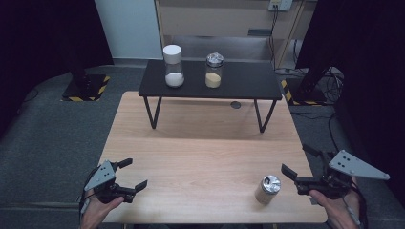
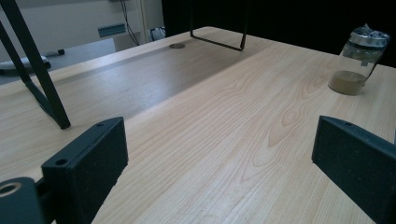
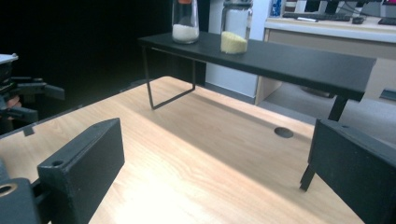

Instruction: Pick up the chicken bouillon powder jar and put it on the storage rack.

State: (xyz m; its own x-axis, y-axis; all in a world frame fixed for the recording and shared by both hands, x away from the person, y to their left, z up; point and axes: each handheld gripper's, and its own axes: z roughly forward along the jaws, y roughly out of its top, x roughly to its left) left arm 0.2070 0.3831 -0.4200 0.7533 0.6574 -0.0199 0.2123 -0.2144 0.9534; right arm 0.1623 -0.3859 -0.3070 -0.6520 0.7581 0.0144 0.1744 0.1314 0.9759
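Note:
A small jar [image 1: 267,189] with a silver lid and tan contents stands on the wooden table [image 1: 200,148] near its front right; the left gripper view has it far right [image 2: 359,58]. My right gripper [image 1: 296,160] is open just right of that jar, apart from it, with nothing between its jaws [image 3: 215,163]. At the front left corner my left gripper [image 1: 136,172] is open and empty too [image 2: 219,158]. On the black shelf [image 1: 248,83] stand a white-lidded jar of white powder [image 1: 173,67] and a silver-lidded jar of yellow powder [image 1: 213,70].
The black shelf [image 3: 280,58] stands on thin metal legs [image 1: 152,112] across the table's far part. A round cable hole [image 1: 235,104] lies under it. Dark curtains and stands flank the table. The left gripper appears at the left edge of the right gripper view [image 3: 23,100].

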